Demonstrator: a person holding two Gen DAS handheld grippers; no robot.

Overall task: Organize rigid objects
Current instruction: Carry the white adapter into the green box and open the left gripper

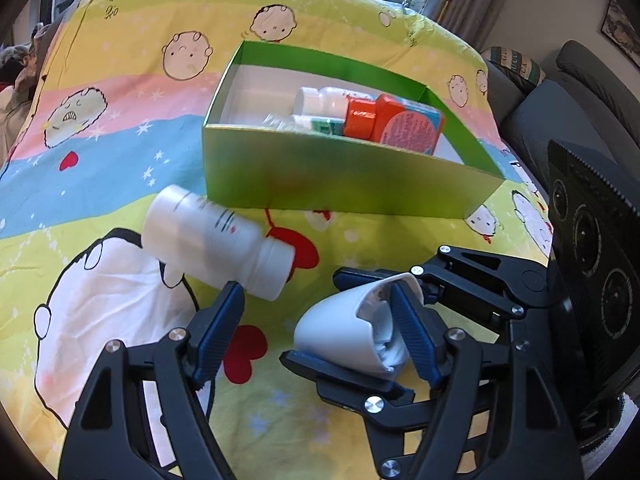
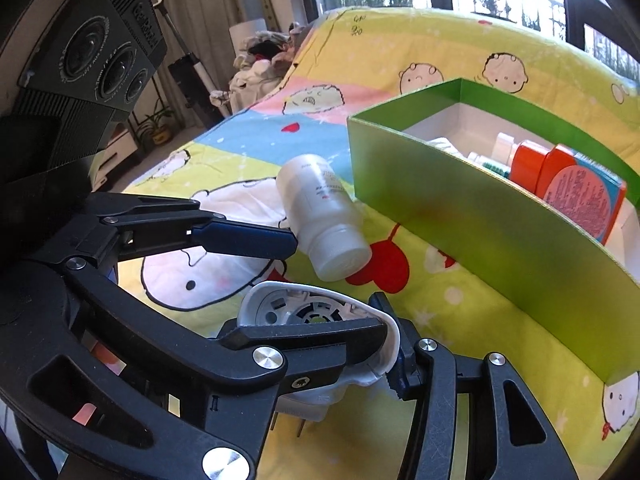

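The right tool (image 2: 352, 344) is clamping a white plug-in device (image 2: 320, 320) above the bedsheet (image 2: 460, 312), presumably for the green box (image 2: 480, 224), while the left tool (image 1: 316, 320) is standing apart beside the lying white bottle (image 1: 216, 240).

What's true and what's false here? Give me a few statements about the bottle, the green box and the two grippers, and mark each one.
1. The white plastic bottle lies on its side on the cartoon-print sheet, outside the green cardboard box. True.
2. The green box is empty. False: it holds an orange-capped bottle and other containers.
3. The hollow white plastic shell sits between the fingers of the right gripper. True.
4. The left gripper is clamped on the white bottle. False: its jaws stand open and the bottle lies free on the sheet.
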